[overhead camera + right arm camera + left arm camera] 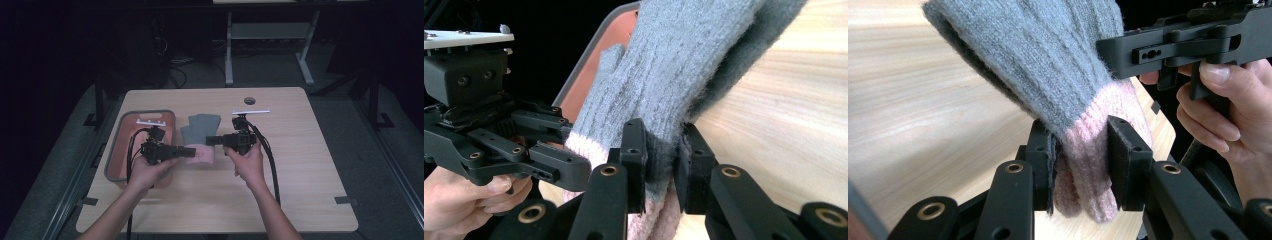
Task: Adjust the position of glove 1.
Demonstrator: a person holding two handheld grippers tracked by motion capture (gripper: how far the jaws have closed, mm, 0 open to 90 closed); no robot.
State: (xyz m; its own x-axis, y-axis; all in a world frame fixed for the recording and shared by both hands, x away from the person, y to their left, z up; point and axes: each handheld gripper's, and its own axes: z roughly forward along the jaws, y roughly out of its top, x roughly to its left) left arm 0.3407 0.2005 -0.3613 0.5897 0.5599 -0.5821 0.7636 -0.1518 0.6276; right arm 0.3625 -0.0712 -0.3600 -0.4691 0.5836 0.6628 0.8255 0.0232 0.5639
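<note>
Grey knit with a pink cuff: from the high view your glove lies near the middle of the wooden table, fingers pointing to 12 o'clock and cuff at 6. Your left gripper comes in from 9 o'clock and reaches the pink cuff; your right gripper comes in from 3 o'clock and meets the glove's edge just above the cuff. At 9 o'clock of the glove sits a grey-rimmed tray with an orange floor, touching neither the glove nor the jaws as far as you can tell.

In the left gripper view, your left gripper is pinching the pink cuff between its two black pads, the wool bunched in the gap. The glove rises from there toward 12 o'clock, grey part lifted off the table. At 2 o'clock your right hand grips the other tool's trigger.

In the right gripper view, your right gripper is clamped on the glove where grey meets pink, with the cuff hanging below the pads toward 6 o'clock. The tray stands behind at 11 o'clock, and your left hand holds its tool at 8 o'clock.
</note>
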